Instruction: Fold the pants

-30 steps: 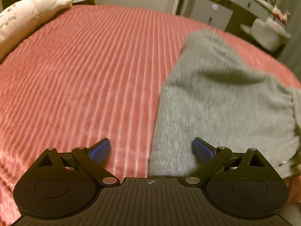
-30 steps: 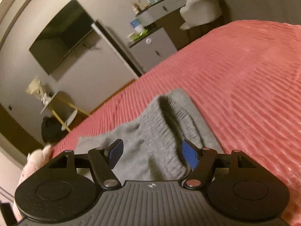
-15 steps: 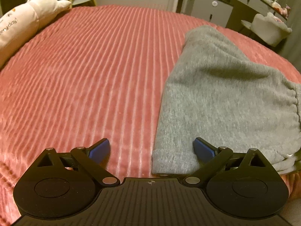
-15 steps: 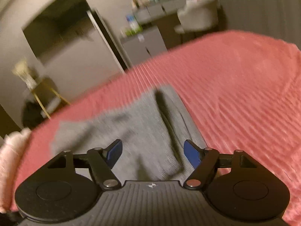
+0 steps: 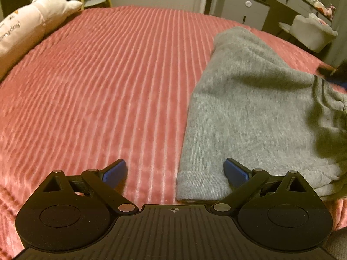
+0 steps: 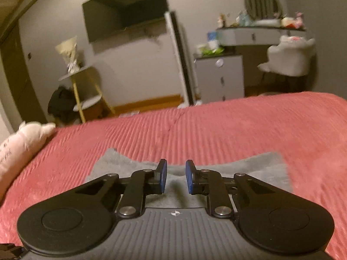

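Observation:
Grey knit pants (image 5: 256, 108) lie folded on the red ribbed bedspread (image 5: 108, 75), on the right side of the left wrist view. Their hem corner (image 5: 201, 184) lies between the fingers of my left gripper (image 5: 174, 171), which is wide open and low over the bed. In the right wrist view the pants (image 6: 260, 169) lie flat below my right gripper (image 6: 175, 176). Its blue pads stand close together with a narrow gap, and nothing shows between them.
A white plush pillow (image 5: 23, 32) lies at the bed's left edge. Beyond the bed stand a grey drawer cabinet (image 6: 219, 78), a dressing table with a white chair (image 6: 288, 58), a yellow side stand (image 6: 86, 93) and a wall television (image 6: 125, 10).
My right gripper has closed from wide open to nearly shut and has swung level over the pants. My left gripper has stayed open at the hem corner.

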